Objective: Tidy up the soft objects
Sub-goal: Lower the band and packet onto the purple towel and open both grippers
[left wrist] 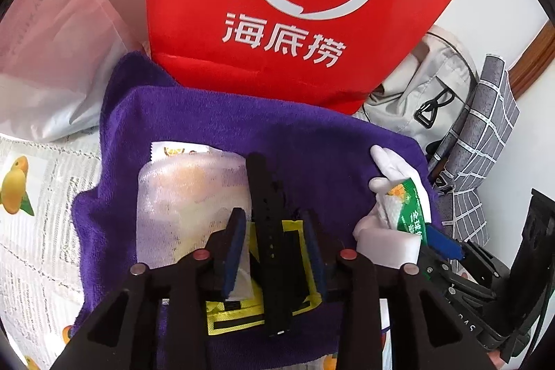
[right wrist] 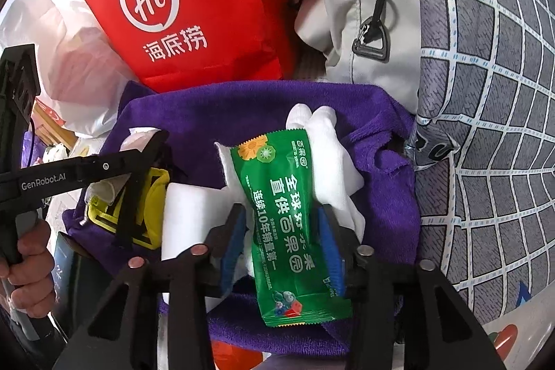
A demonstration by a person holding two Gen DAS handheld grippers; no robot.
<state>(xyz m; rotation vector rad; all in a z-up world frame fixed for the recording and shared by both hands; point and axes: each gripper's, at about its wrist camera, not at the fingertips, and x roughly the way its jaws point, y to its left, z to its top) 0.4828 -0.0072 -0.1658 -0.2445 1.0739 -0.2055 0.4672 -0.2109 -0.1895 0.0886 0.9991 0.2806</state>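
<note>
A purple towel (left wrist: 312,141) lies spread on the table, also in the right wrist view (right wrist: 215,106). On it lie a translucent white wipe sheet (left wrist: 187,193), a yellow pouch (left wrist: 291,269) and a black strap (left wrist: 267,224). My left gripper (left wrist: 275,248) sits low over the strap, its blue pads apart on either side; whether they pinch it I cannot tell. My right gripper (right wrist: 284,241) is shut on a green wet-wipe packet (right wrist: 291,224) lying over a white glove (right wrist: 329,148). The packet also shows in the left wrist view (left wrist: 409,207).
A red paper bag (left wrist: 295,6) stands behind the towel, a white plastic bag (left wrist: 52,58) to its left. A grey backpack (right wrist: 360,6) and a grey checked fabric box (right wrist: 485,92) stand on the right. A white block (right wrist: 187,214) lies between the grippers.
</note>
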